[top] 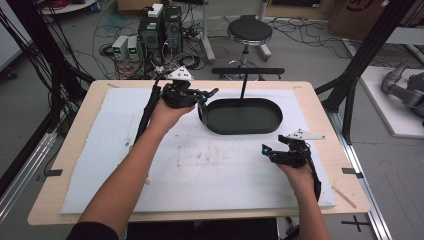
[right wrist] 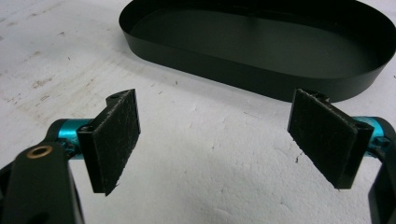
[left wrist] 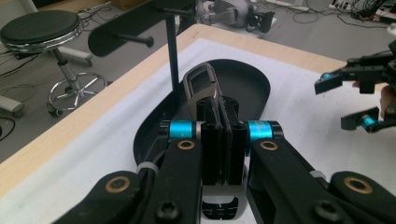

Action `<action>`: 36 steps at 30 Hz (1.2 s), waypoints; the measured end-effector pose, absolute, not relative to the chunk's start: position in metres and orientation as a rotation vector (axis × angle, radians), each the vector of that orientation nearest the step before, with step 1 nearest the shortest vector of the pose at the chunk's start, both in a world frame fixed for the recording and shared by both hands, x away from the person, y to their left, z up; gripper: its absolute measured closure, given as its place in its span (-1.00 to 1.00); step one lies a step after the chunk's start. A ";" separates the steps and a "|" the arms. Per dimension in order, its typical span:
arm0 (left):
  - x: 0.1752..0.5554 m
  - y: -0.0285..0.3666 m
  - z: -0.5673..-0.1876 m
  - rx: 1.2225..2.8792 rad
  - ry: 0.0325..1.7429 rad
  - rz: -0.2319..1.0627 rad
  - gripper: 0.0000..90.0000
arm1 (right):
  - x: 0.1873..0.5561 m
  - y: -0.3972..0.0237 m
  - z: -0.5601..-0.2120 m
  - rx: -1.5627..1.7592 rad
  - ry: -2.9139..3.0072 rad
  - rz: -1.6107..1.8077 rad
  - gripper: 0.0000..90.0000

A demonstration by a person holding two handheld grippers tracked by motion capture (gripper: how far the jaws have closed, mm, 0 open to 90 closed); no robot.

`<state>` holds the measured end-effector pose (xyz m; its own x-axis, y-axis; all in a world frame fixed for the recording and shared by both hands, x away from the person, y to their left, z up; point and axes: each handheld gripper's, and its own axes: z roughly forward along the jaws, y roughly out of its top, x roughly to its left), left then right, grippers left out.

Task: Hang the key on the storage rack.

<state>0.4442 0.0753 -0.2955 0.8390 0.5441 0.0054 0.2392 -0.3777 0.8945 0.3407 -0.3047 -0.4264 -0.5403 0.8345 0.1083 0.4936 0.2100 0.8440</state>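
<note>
Your left gripper is pinching a small dark metal clip with a rounded loop, pads pressed flat on its lower half so the loop stands clear above the tips. You hold it just over the near end of the black oval tray with the low sheet-metal wall, beside the thin black upright post that rises from the tray and carries a crossbar. The step in hand looks like carrying the clip, either to drop it into the tray or to hang it on the stand.

Your right gripper waits with its jaws spread wide and nothing between them; ahead of it lies the tray's matt black wall, and beneath it the white foam mat, pitted and smudged with brown stains.

The next move calls for a steady wrist: the clip is small, smooth and hard, so keep the squeeze even and line the loop up before letting go. The felt-like pads should grip it well.
</note>
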 end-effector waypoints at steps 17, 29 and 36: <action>0.483 0.048 -0.284 2.040 0.622 0.451 0.95 | 0.341 -0.307 -0.427 1.241 2.118 1.269 -0.61; 0.493 0.031 -0.301 2.076 0.631 0.440 0.97 | 0.340 -0.310 -0.428 1.247 2.112 1.272 -0.61; 0.499 0.025 -0.305 2.084 0.648 0.430 0.97 | 0.339 -0.310 -0.428 1.244 2.108 1.279 -0.61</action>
